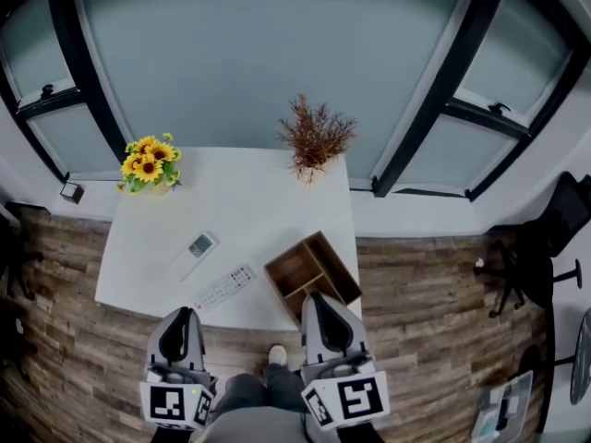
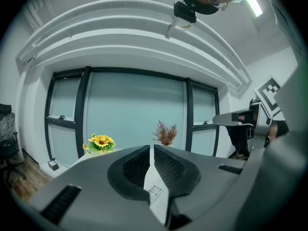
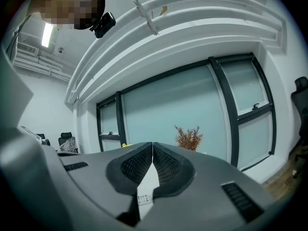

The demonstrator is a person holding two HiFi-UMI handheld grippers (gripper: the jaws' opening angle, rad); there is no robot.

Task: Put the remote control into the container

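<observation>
Two remotes lie on the white table (image 1: 249, 201): a short white one with a screen (image 1: 200, 245) and, nearer the front edge, a long one with many buttons (image 1: 224, 287). To their right, at the table's front right corner, stands the wooden container (image 1: 312, 272) with its divided compartments. My left gripper (image 1: 182, 314) hangs just off the front edge, below the long remote, its jaws shut and empty. My right gripper (image 1: 314, 298) reaches over the container's near corner, jaws shut with nothing in them. Each gripper view shows its jaws pressed together (image 2: 150, 148) (image 3: 152, 146).
A pot of sunflowers (image 1: 150, 162) stands at the table's back left and a dried brown plant (image 1: 316, 137) at the back middle. Glass windows rise behind. Office chairs (image 1: 526, 257) stand on the wood floor to the right.
</observation>
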